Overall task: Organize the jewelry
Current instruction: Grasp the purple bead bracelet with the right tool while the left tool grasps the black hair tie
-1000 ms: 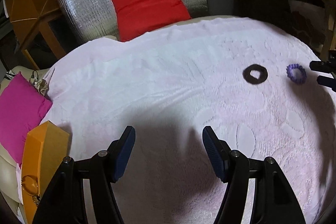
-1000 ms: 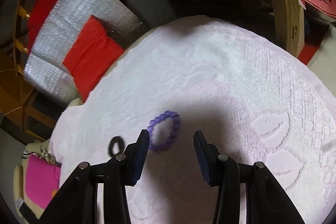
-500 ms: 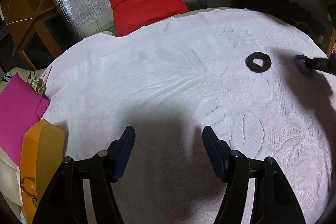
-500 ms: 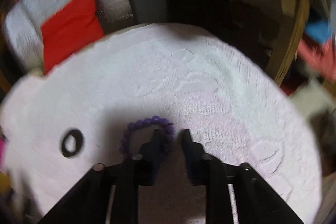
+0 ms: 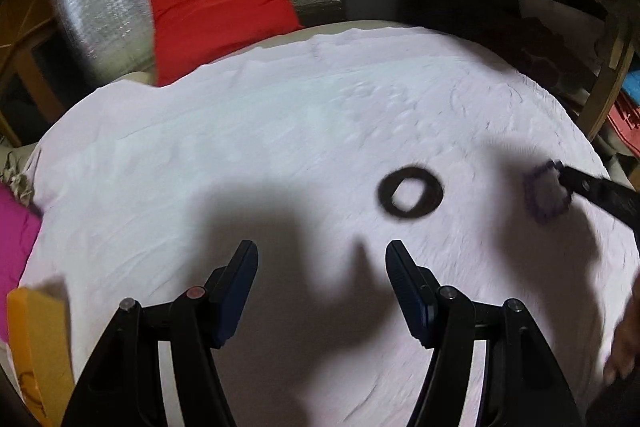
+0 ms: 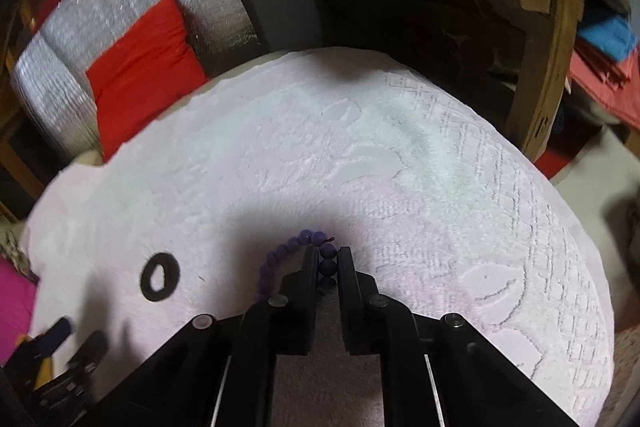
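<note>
1. The right tool (image 6: 325, 259) has its 2 jaws clamped on the right side of the purple bead bracelet (image 6: 289, 254), which lies on the pale pink towel (image 6: 420, 163) covering the counter.
2. The black ring (image 6: 159, 277) lies flat on the towel, left of the bracelet and apart from it.
3. The left tool (image 5: 321, 267) hangs over the towel's near edge with jaws spread wide, gripping nothing; the ring (image 5: 410, 190) lies ahead to its right.
4. An orange box (image 5: 38, 343) sits at the near-left edge; its contents are hidden.
</note>
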{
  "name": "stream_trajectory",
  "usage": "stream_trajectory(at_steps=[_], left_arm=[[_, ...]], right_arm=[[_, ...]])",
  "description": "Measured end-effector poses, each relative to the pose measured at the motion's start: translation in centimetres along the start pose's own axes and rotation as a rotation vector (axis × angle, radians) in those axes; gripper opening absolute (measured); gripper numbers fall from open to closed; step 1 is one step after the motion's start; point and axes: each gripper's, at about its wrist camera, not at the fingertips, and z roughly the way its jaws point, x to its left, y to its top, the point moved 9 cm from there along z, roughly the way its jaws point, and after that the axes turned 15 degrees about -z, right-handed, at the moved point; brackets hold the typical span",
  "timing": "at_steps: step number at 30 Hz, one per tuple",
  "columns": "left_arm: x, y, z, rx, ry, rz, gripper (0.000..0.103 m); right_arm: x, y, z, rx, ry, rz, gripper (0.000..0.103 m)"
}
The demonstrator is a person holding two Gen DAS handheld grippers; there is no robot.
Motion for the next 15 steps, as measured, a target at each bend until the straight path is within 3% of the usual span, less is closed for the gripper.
stream_trajectory(at_steps=[7, 12, 14, 15], left_arm=[[-5.1, 0.8, 2.6, 0.053, -0.076, -0.004, 0.067], [-5.6, 0.1, 4.5, 0.082, -0.096, -0.037, 0.067], [-5.6, 0.3, 4.5, 0.052, -0.121, -0.046, 0.051], [-5.6, 0.5, 4.4, 0.048, -0.137, -0.047, 0.035]], right_arm=[[-0.6, 0.6, -0.5, -0.012, 0.047, 0.054, 0.010], [0.0, 0.8, -0.6, -0.018, 0.071, 0.052, 0.010], [0.2, 0.9, -0.4, -0.017, 0.076, 0.051, 0.010], [0.2, 1.0, -0.4, -0.017, 0.078, 0.052, 0.010]])
